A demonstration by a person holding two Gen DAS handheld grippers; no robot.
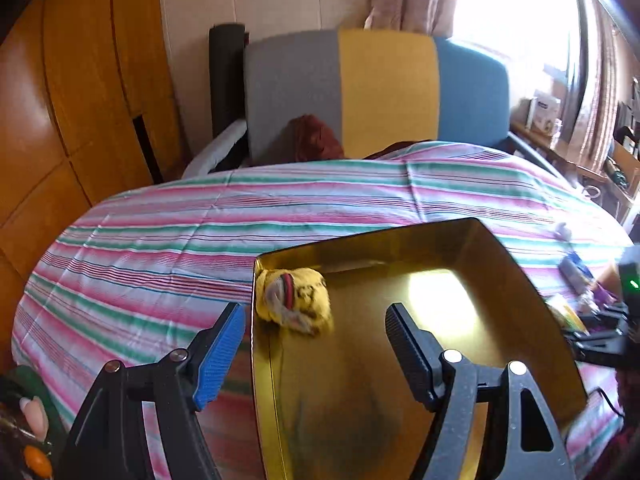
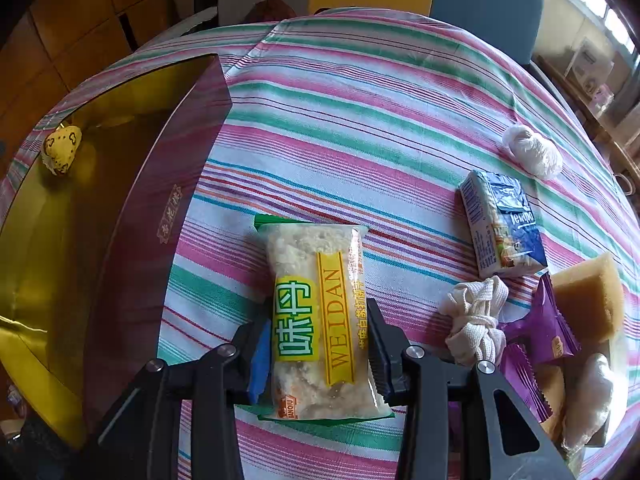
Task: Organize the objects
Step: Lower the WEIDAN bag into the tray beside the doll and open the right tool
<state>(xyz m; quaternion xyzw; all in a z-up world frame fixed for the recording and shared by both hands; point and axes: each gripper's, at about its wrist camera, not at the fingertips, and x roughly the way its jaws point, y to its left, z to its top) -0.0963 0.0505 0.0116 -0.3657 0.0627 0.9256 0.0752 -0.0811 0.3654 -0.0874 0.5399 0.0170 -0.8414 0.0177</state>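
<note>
A gold-lined box (image 1: 496,264) with maroon outer walls (image 2: 152,216) lies on the striped tablecloth. A yellow cloth bundle (image 1: 296,300) rests in its far left corner, also seen as the bundle (image 2: 62,150) in the right wrist view. My left gripper (image 1: 316,328) hangs open over the box's left rim, nothing between its fingers. My right gripper (image 2: 318,340) is shut on a clear snack packet (image 2: 320,320) with green and yellow labels, its pads pressing both long sides.
Right of the snack packet lie a blue tissue pack (image 2: 502,224), a white knotted cloth (image 2: 476,320), a white plastic wad (image 2: 532,152), purple wrappers (image 2: 536,340) and a yellow sponge (image 2: 588,296). A grey, yellow and blue chair back (image 1: 380,88) stands behind the table.
</note>
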